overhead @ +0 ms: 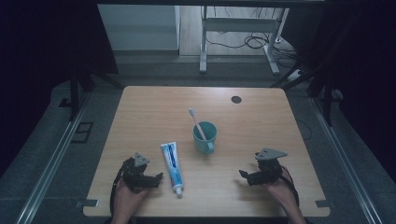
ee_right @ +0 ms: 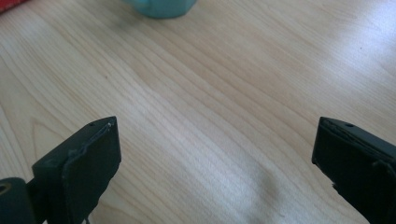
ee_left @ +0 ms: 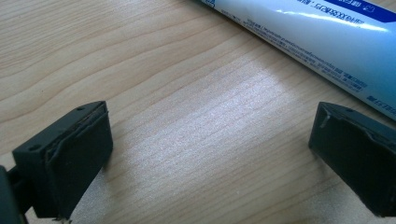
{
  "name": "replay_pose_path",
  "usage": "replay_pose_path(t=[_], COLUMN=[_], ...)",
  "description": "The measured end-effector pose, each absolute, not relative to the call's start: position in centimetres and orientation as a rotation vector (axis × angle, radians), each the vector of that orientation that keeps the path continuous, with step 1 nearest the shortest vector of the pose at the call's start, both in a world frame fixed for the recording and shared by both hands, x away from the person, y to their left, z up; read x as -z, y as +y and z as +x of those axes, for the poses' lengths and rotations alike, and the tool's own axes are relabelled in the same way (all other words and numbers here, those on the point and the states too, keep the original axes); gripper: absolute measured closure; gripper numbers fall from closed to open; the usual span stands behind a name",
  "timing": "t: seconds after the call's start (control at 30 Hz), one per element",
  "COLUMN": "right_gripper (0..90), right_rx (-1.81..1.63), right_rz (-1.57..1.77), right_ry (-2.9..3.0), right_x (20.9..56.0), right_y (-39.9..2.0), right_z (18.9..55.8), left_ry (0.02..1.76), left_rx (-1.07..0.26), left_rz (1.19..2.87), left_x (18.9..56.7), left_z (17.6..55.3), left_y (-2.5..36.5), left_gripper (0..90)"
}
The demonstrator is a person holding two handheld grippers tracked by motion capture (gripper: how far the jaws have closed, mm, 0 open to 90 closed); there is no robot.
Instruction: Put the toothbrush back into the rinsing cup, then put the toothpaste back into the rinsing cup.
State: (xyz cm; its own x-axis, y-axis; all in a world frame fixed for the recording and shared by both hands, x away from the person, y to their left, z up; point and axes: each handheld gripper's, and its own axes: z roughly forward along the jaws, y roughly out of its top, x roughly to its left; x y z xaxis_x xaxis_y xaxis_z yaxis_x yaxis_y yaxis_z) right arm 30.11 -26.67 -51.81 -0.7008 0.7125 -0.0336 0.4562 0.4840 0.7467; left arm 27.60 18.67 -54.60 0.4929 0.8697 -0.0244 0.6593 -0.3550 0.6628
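We hold a black two-jaw gripper in each hand, low over a pale wooden table (overhead: 261, 116). Our left gripper (overhead: 160, 177) has its jaws spread wide with bare wood between them, gripping nothing. A white and blue toothpaste tube (overhead: 172, 166) lies flat just beside its tips, on the side toward our other hand, with its cap end pointing back at us. In the left gripper view the tube (ee_left: 317, 42) runs slantwise just past the far jaw. Our right gripper (overhead: 242, 174) is also spread wide and holds nothing. Ahead of it and toward the left gripper stands a teal mug (overhead: 205, 137), upright, with a toothbrush (overhead: 197, 123) leaning inside it. The mug is well apart from both grippers.
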Motion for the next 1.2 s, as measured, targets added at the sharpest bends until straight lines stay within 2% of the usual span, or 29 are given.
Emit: replay_pose_path(t=[0.53, 0.77, 0.9, 0.93, 1.1, 1.2], right_gripper=[2.3, 2.8, 2.2, 2.2, 2.2, 2.2], right_rx=[-1.012, -1.013, -1.009, -1.008, -1.008, -1.009], right_rz=[1.034, 1.039, 1.046, 1.048, 1.048, 1.048], right_ry=[2.444, 2.441, 2.437, 2.436, 2.435, 2.435], right_x=[54.3, 54.3, 54.3, 54.3, 54.3, 54.3], right_y=[-27.7, -27.7, -27.6, -27.6, -27.6, -27.6], right_z=[30.0, 29.9, 29.9, 29.9, 29.9, 29.9], left_ry=[1.251, 1.242, 1.233, 1.227, 1.217, 1.199], left_rx=[-0.439, -0.439, -0.447, -0.447, -0.444, -0.466], left_rz=[2.126, 2.127, 2.124, 2.122, 2.13, 2.135], left_x=[54.6, 54.6, 54.4, 54.3, 54.1, 53.8], left_z=[27.6, 27.7, 27.5, 27.5, 27.4, 27.2], left_y=[18.7, 18.7, 18.7, 18.8, 18.7, 18.6], left_gripper=[0.0, 0.3, 5.7, 11.7, 16.5, 24.3])
